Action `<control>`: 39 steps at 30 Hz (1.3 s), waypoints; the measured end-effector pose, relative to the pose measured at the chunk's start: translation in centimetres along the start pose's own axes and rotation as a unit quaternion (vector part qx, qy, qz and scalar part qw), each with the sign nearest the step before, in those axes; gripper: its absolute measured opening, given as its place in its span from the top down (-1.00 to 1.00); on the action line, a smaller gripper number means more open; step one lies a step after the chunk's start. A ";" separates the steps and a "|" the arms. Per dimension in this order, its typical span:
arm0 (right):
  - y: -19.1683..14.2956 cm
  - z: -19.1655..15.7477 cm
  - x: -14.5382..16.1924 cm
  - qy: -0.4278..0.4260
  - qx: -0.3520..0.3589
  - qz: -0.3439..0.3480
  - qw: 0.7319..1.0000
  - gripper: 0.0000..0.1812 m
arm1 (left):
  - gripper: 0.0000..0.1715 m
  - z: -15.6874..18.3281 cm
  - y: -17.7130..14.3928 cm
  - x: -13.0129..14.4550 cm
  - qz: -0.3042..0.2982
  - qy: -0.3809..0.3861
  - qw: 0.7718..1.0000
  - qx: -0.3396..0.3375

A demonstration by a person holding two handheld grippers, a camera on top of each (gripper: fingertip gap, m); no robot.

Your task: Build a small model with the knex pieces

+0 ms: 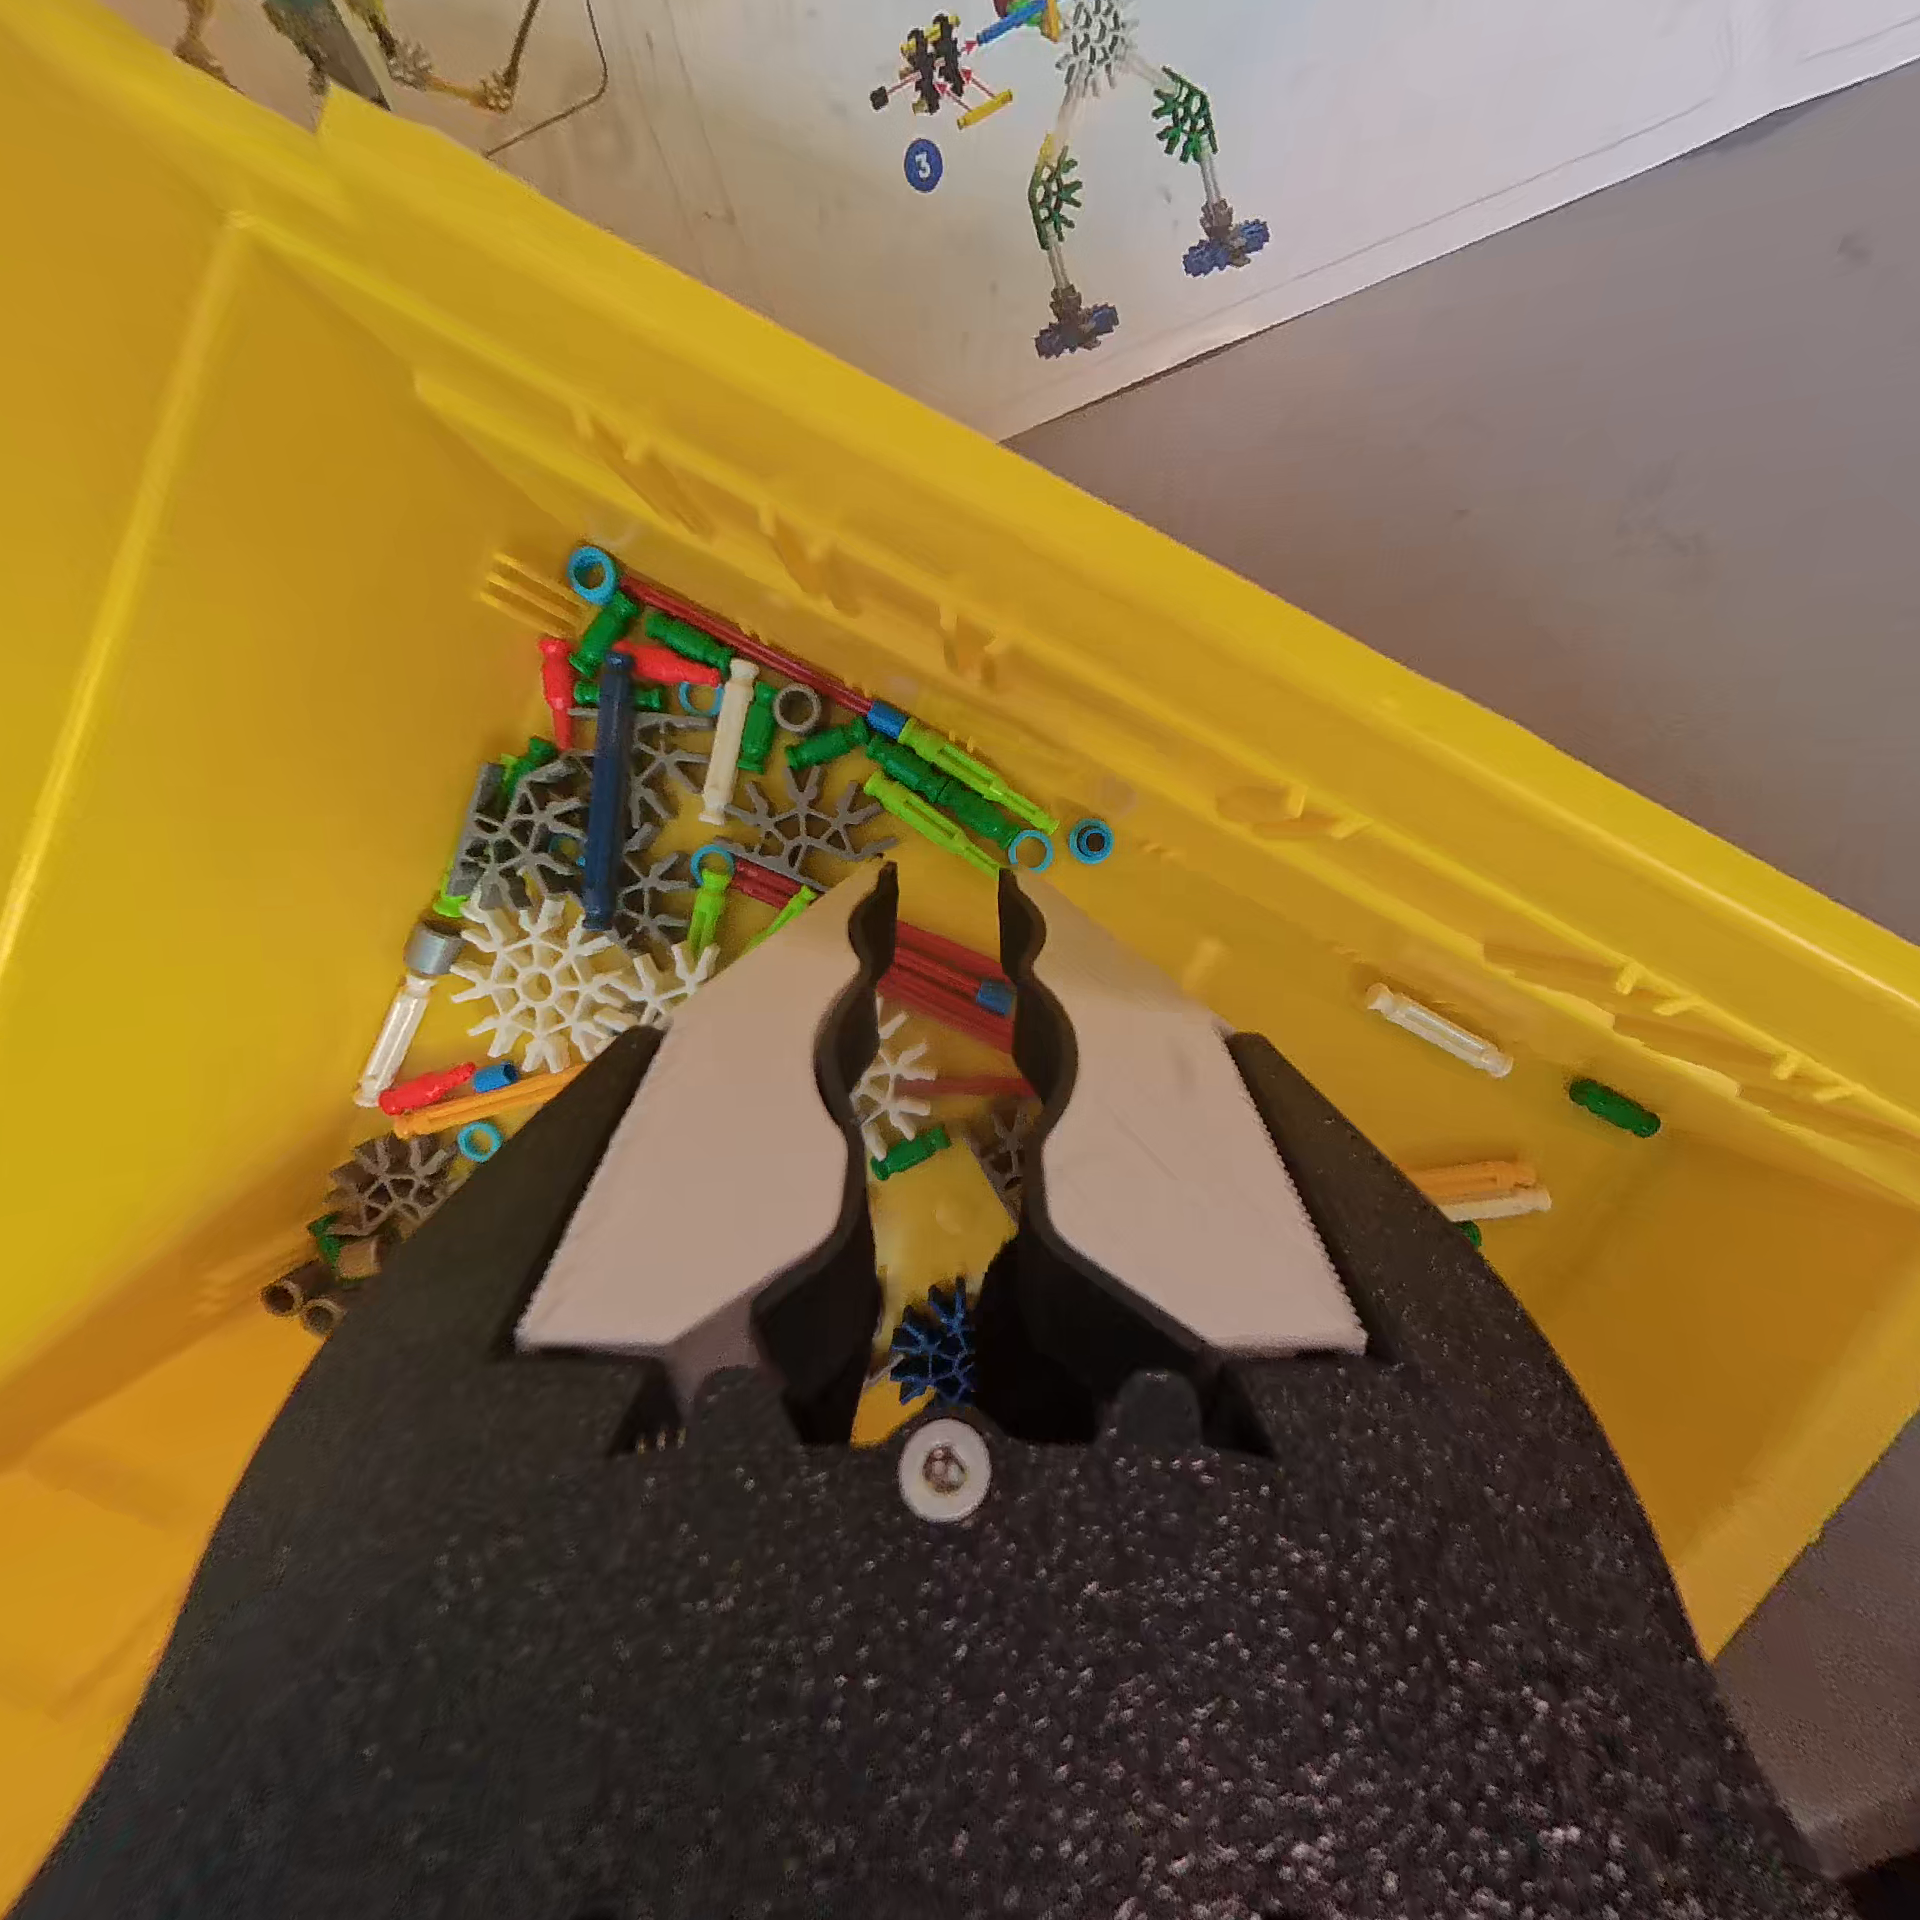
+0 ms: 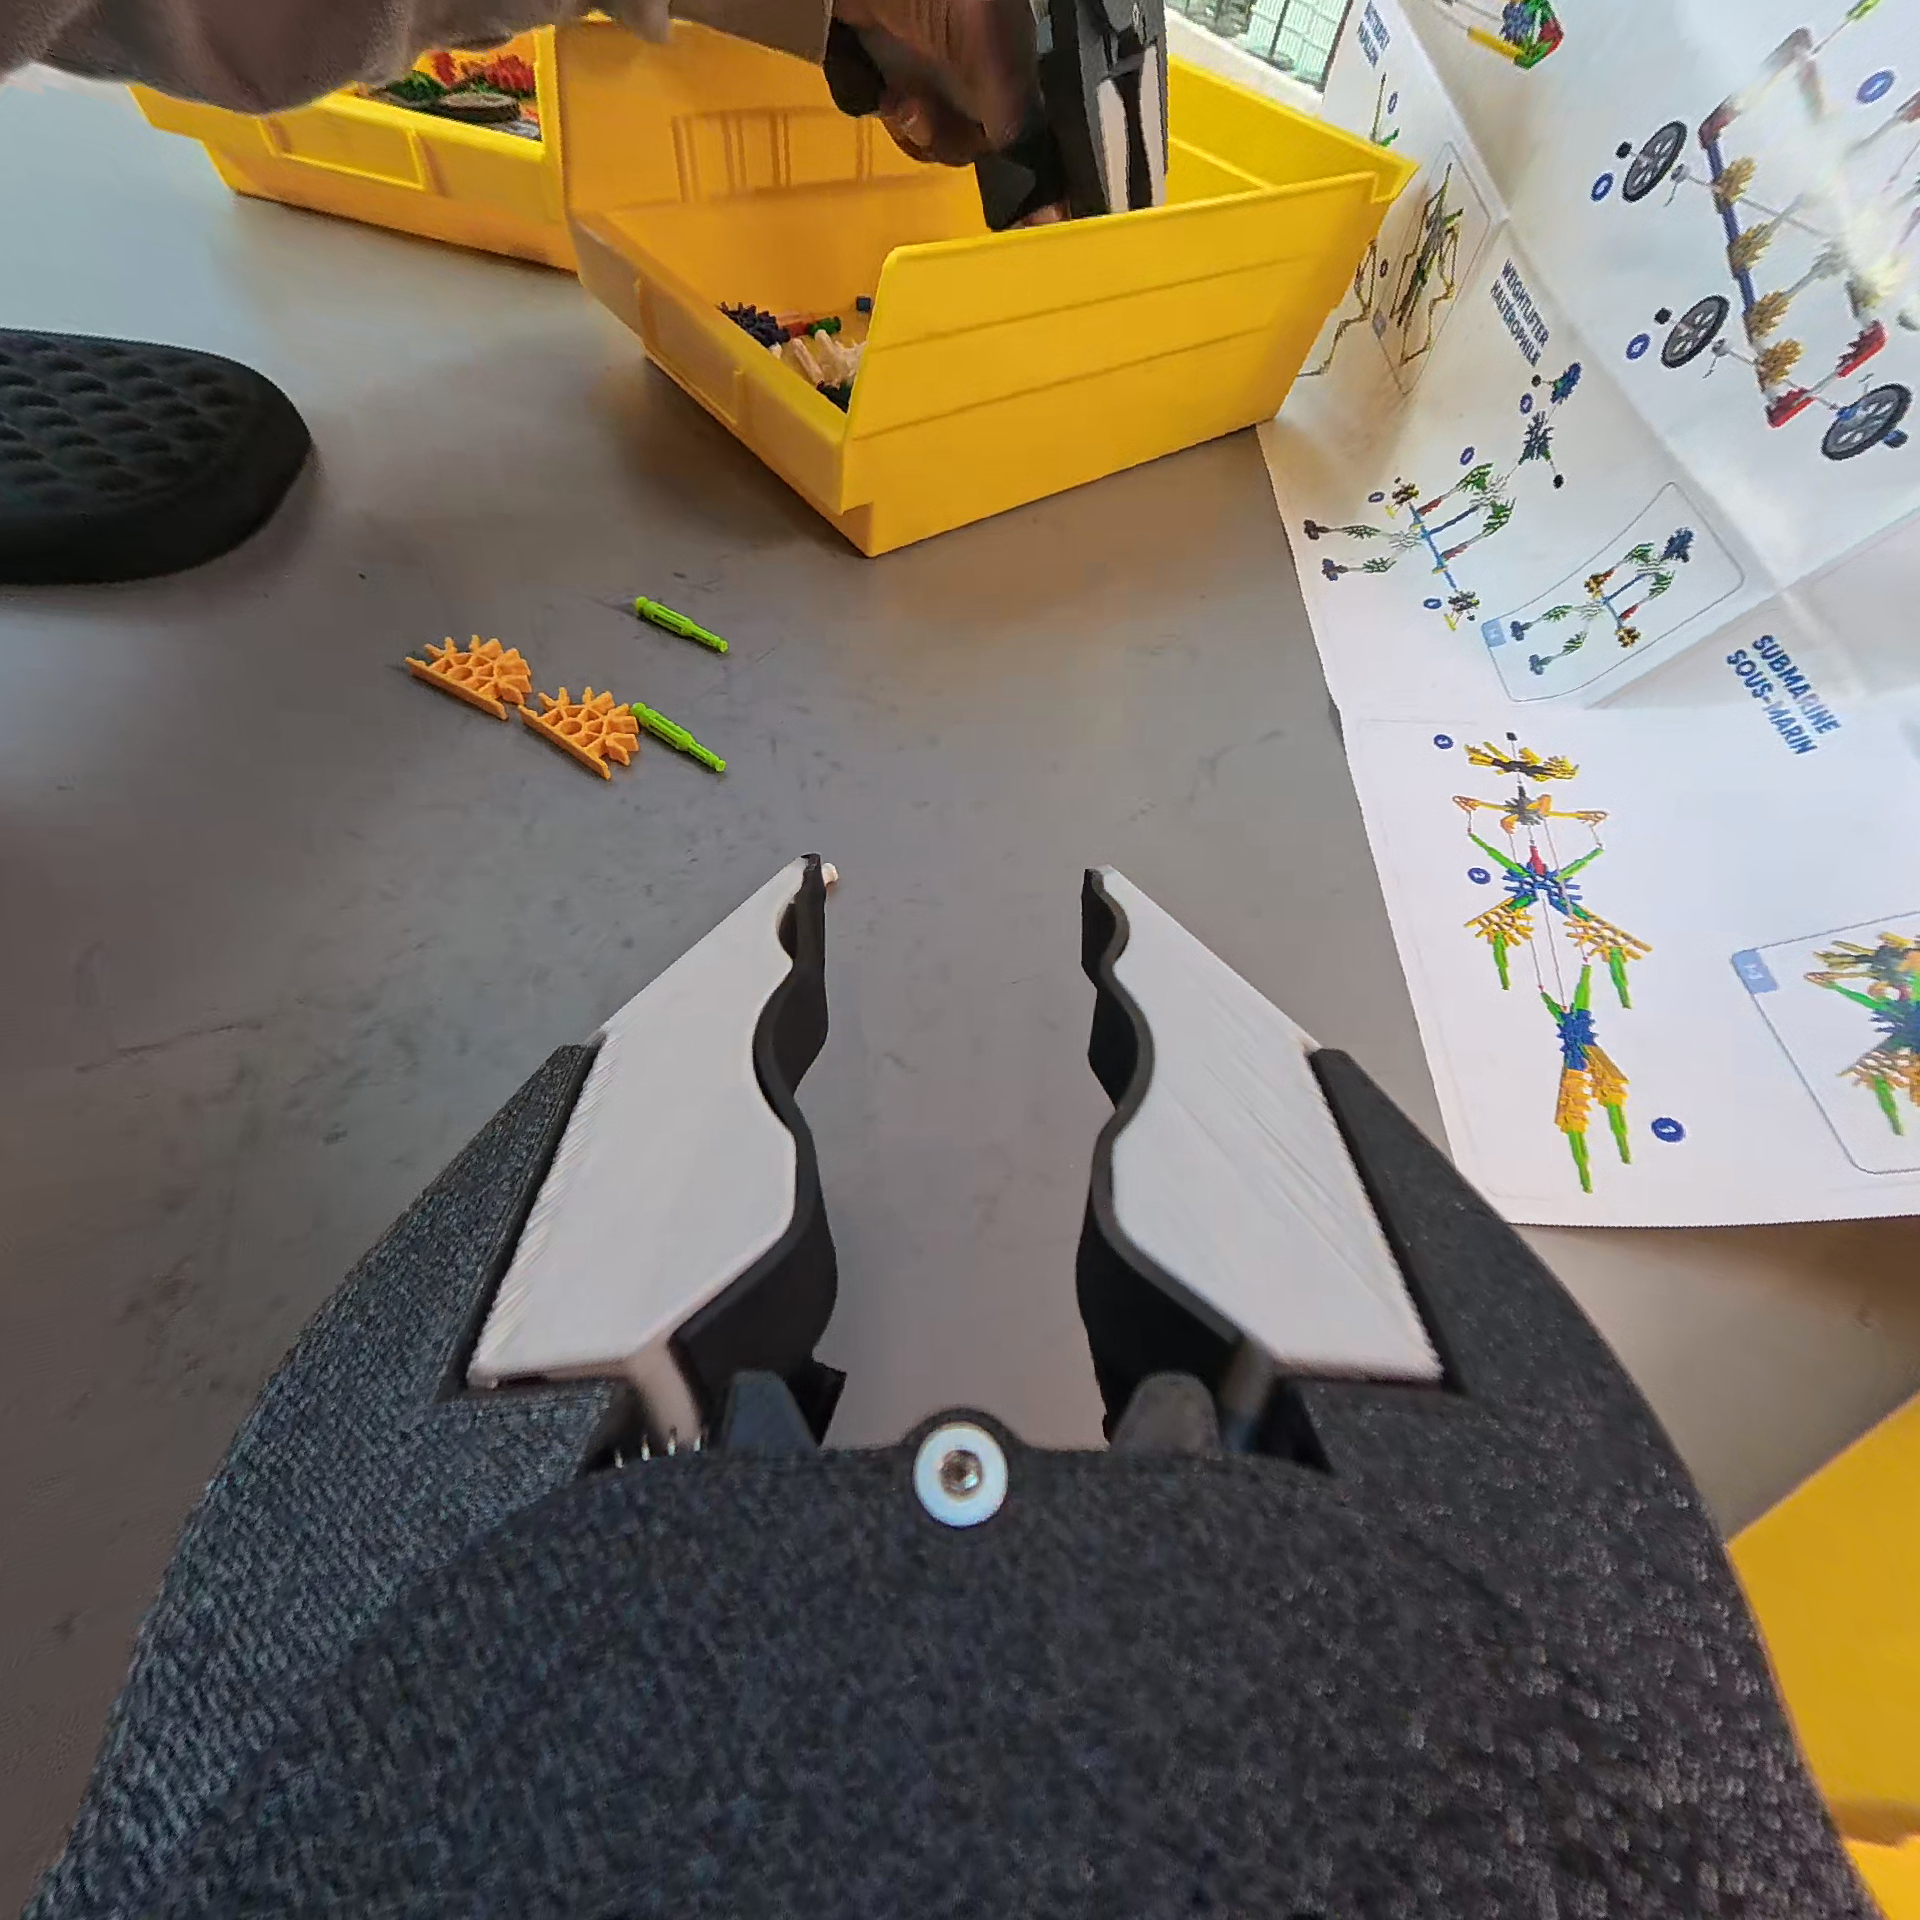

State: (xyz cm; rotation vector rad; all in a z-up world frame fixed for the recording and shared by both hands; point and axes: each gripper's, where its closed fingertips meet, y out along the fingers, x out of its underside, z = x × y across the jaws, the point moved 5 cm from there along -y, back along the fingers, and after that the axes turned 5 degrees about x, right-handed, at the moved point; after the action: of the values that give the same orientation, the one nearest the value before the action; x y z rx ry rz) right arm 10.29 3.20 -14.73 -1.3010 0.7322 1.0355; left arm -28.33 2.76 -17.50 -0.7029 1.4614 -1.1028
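My left gripper (image 1: 943, 881) is open and empty, lowered inside a yellow bin (image 1: 312, 727) over a heap of small plastic building rods and snowflake-shaped connectors. Red rods (image 1: 951, 987) and a white connector (image 1: 891, 1081) show between its fingers, a blue connector (image 1: 935, 1345) near its base. In the right wrist view this gripper (image 2: 1081, 114), held by a hand, reaches into the same bin (image 2: 1039, 343). My right gripper (image 2: 951, 878) is open and empty above the grey table. Two orange fan connectors (image 2: 473, 670) (image 2: 584, 727) and two lime rods (image 2: 681, 623) (image 2: 677, 736) lie ahead to its left.
A folded instruction sheet (image 2: 1621, 727) covers the table at the right; it also shows in the left wrist view (image 1: 1091, 156). A second yellow bin (image 2: 343, 156) stands at the back left. A black perforated pad (image 2: 125, 447) lies at the left edge. Another yellow edge (image 2: 1839, 1662) sits at the lower right. Some 35 centimetres of space lies between my two pairs of fingers.
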 end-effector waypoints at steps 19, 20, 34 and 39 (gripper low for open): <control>-0.3 0.3 -0.6 0.008 0.011 0.022 1.000 0.52 | 0.96 0.5 -4.4 -1.0 0.034 0.023 0.999 -0.008; -0.4 0.4 -0.8 0.013 0.013 0.031 0.999 0.52 | 0.96 2.0 -6.0 -1.4 0.071 0.054 0.996 0.010; 0.8 -5.7 -5.1 0.066 -0.137 0.166 0.974 0.65 | 0.94 31.8 -6.7 1.3 0.280 0.300 0.890 0.200; 0.3 -6.8 -4.8 0.034 -0.167 0.150 0.974 0.97 | 0.94 32.5 -6.3 1.9 0.294 0.272 0.888 0.228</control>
State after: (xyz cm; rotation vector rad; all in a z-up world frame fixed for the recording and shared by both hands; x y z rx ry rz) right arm 8.92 -4.36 -11.61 -1.5490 0.8507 1.4094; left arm 1.79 -9.45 -10.71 0.4096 1.6283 -1.1298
